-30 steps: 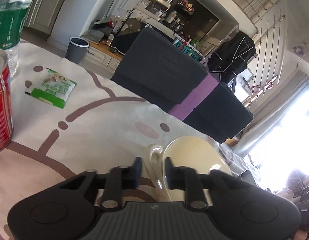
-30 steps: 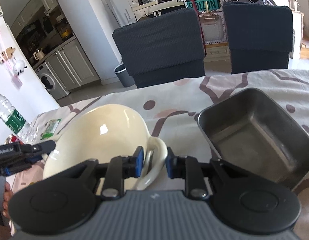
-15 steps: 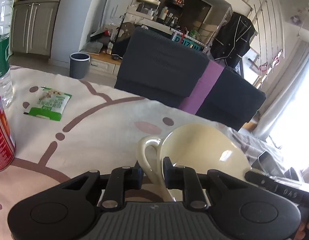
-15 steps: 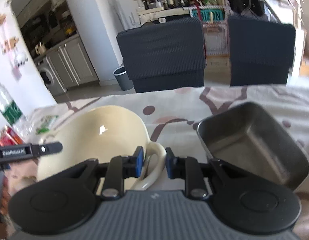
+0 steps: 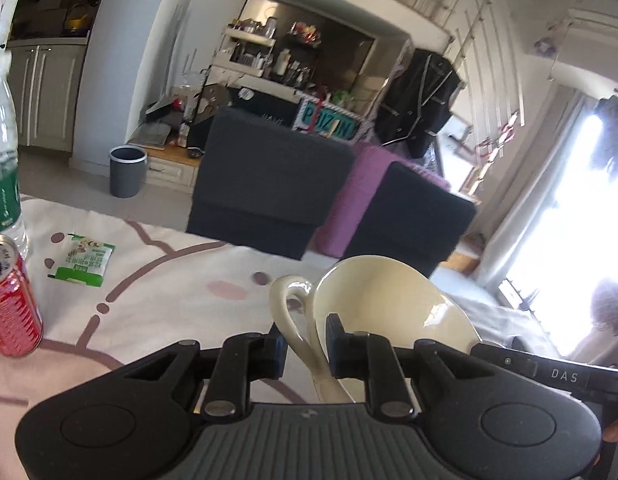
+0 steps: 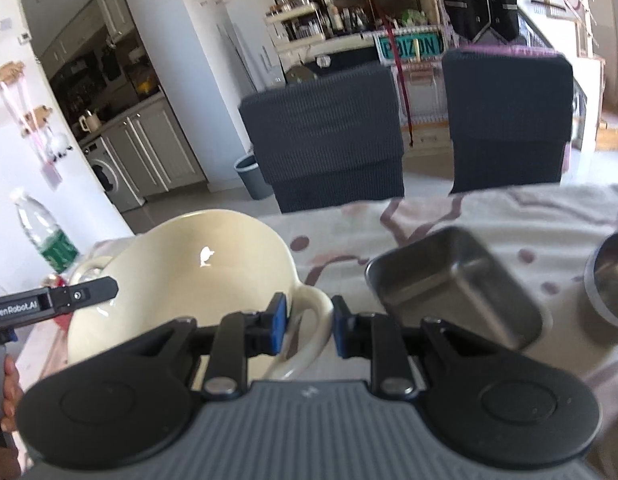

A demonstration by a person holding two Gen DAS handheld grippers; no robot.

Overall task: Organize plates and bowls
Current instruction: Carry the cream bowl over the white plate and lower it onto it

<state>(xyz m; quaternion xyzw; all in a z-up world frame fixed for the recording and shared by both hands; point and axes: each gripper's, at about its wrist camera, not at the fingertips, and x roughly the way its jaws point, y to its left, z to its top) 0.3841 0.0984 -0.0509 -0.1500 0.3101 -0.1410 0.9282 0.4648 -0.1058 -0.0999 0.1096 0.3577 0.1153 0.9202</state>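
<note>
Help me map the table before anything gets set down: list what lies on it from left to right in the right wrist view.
Water bottle → cream bowl, held by its handle → square steel pan → round steel bowl at the right edge.

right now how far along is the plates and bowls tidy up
Nothing looks stacked yet. In hand: the cream two-handled bowl, left gripper and right gripper each shut on a handle. Left to sort: the steel square tray and round steel bowl.
</note>
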